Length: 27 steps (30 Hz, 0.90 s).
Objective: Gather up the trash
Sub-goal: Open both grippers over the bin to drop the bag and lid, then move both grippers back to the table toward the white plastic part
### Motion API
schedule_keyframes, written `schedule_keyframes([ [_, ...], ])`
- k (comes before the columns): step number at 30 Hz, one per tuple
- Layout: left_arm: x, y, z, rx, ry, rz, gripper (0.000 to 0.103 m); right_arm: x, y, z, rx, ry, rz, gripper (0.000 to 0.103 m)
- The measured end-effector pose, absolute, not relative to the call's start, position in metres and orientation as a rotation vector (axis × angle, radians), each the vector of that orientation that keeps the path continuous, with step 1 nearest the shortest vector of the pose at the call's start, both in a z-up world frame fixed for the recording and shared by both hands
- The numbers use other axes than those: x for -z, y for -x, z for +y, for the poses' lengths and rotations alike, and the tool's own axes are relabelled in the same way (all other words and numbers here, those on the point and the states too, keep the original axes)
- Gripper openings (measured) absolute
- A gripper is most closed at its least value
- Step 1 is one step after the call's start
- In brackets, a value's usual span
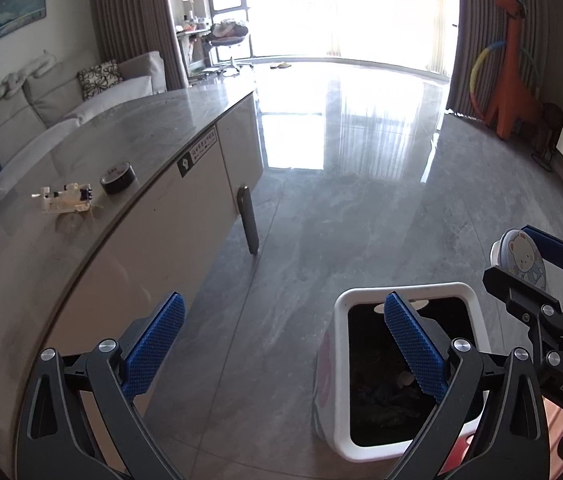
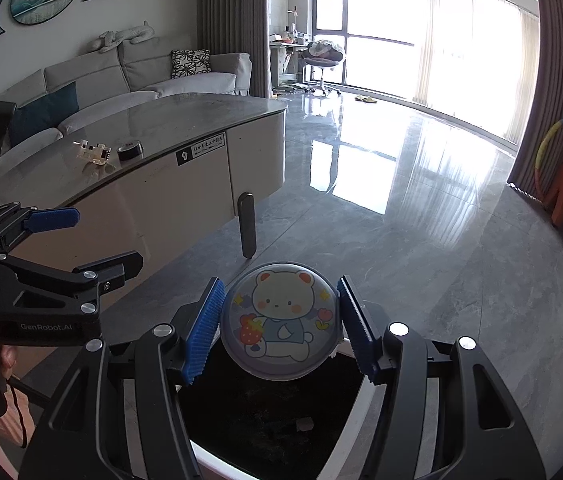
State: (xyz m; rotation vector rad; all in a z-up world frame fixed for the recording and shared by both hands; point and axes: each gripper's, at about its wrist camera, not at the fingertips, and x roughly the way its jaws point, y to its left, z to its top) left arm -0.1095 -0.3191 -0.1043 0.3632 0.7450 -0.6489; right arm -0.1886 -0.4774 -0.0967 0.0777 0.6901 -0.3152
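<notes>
A round container with a cartoon bear on its lid (image 2: 279, 318) is pinched by its sides in my right gripper (image 2: 280, 330), which is shut on it. It hangs above the white-rimmed trash bin (image 2: 217, 465) with a black liner. In the left wrist view the same container (image 1: 522, 254) and right gripper (image 1: 515, 261) show at the right edge, just beyond the bin (image 1: 401, 291). My left gripper (image 1: 285, 346) is open and empty, over the floor between the bin and the table. It also shows at the left as the left gripper (image 2: 97, 240).
A grey-topped low table (image 1: 81, 148) stands to the left, bearing a black tape roll (image 1: 117, 178) and a small white plastic piece (image 1: 63, 199). Its dark leg (image 1: 249, 220) stands on the glossy floor. A sofa lies behind; an orange giraffe toy (image 1: 515, 76) is at the far right.
</notes>
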Motion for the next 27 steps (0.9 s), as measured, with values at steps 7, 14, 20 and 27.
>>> schedule_keyframes([
  [7, 0.098, 0.109, -0.317, 0.65, -0.351, 0.729, 0.099, 0.108, 0.185, -0.47, 0.305, -0.075, 0.73, 0.082],
  [14, 0.098, 0.11, -0.316, 0.654, -0.343, 0.729, 0.099, 0.097, 0.19, -0.468, 0.365, -0.027, 0.655, 0.099],
  [20, 0.094, 0.107, -0.313, 0.645, -0.329, 0.721, 0.099, 0.078, 0.193, -0.47, 0.377, -0.056, 0.542, 0.099],
  [27, 0.091, 0.098, -0.303, 0.626, -0.309, 0.716, 0.099, 0.069, 0.179, -0.463, 0.356, -0.033, 0.525, 0.099],
])
